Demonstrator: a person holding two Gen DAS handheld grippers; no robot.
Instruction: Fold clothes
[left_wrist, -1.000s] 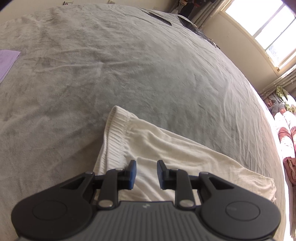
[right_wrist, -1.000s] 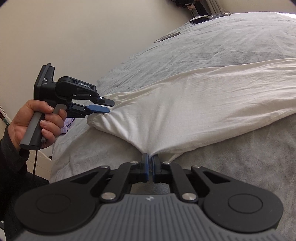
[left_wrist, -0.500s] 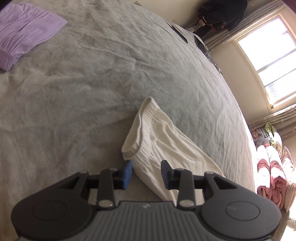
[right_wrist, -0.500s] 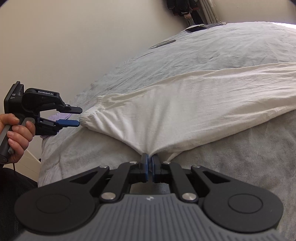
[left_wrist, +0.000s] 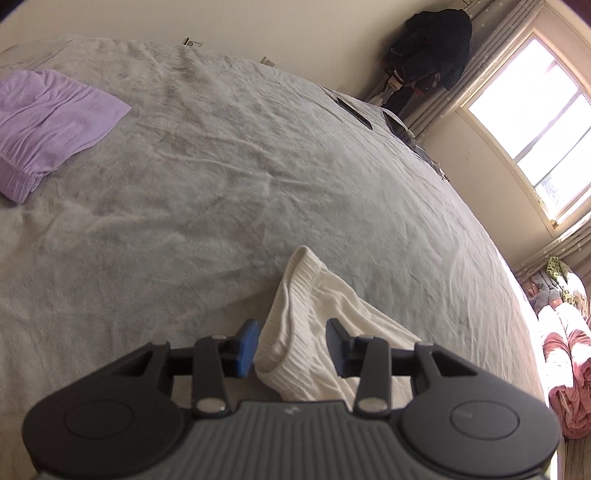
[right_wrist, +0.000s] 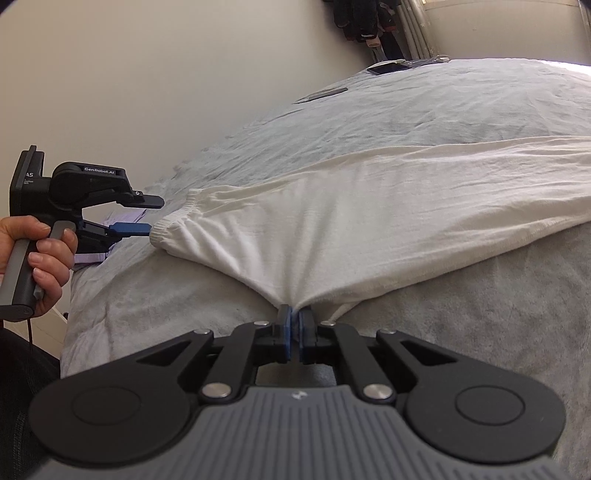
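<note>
Cream trousers (right_wrist: 369, 206) lie spread on the grey bed (left_wrist: 221, 184). Right hand-held gripper (right_wrist: 294, 325) is clamped on their near edge. Left hand-held gripper (left_wrist: 291, 341), jaws just opening, straddles the waistband without pinching it.

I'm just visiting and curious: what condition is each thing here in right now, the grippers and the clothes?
left gripper: open, jaws just widened, astride the waistband, not gripping.
right gripper: shut on the cream trousers' near edge.
cream trousers: spread out on the bed, fabric pulled into creases toward the pinch.
purple garment: folded, lying apart.
grey bedspread: wrinkled.
</note>
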